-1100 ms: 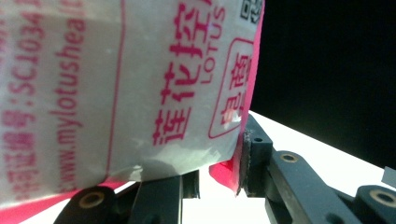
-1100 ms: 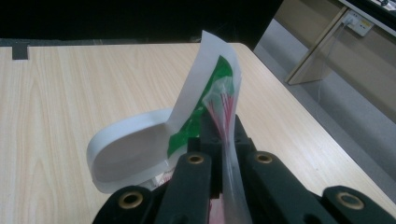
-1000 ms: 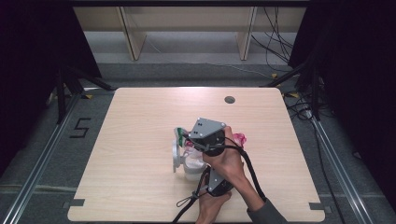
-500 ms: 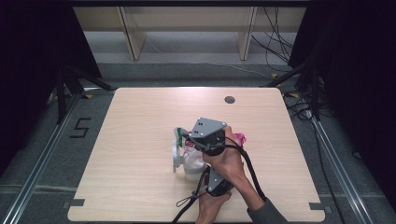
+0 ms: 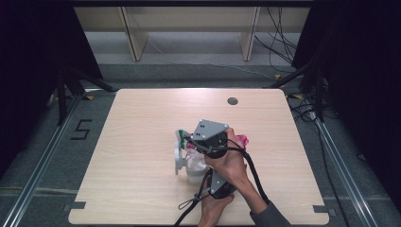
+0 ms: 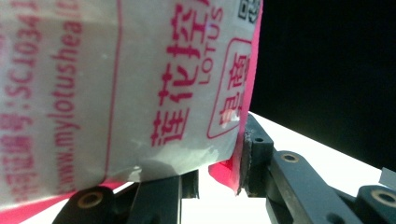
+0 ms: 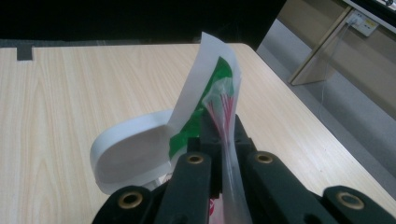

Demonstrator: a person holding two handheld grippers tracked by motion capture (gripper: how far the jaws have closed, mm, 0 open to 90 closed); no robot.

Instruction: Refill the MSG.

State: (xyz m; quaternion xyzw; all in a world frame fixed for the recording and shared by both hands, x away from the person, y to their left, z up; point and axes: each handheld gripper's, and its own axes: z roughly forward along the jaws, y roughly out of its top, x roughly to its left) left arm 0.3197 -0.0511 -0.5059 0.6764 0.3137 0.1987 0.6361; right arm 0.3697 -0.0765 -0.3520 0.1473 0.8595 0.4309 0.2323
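A white pack with pink print and pink edges sits between the jaws of my left gripper, which is shut on it. In the high view a pink corner of the pack pokes out past the hand, and the left gripper's body lies below that hand. My right gripper is shut on a thin clear plastic film with a green and white flap that stands upright from its tips. In the high view the right gripper carries a grey plate and points left at the green flap.
A curved white band lies on the wooden table just beyond the right jaws, seen in the high view as the white band beside crumpled clear plastic. A dark round grommet sits near the table's far edge.
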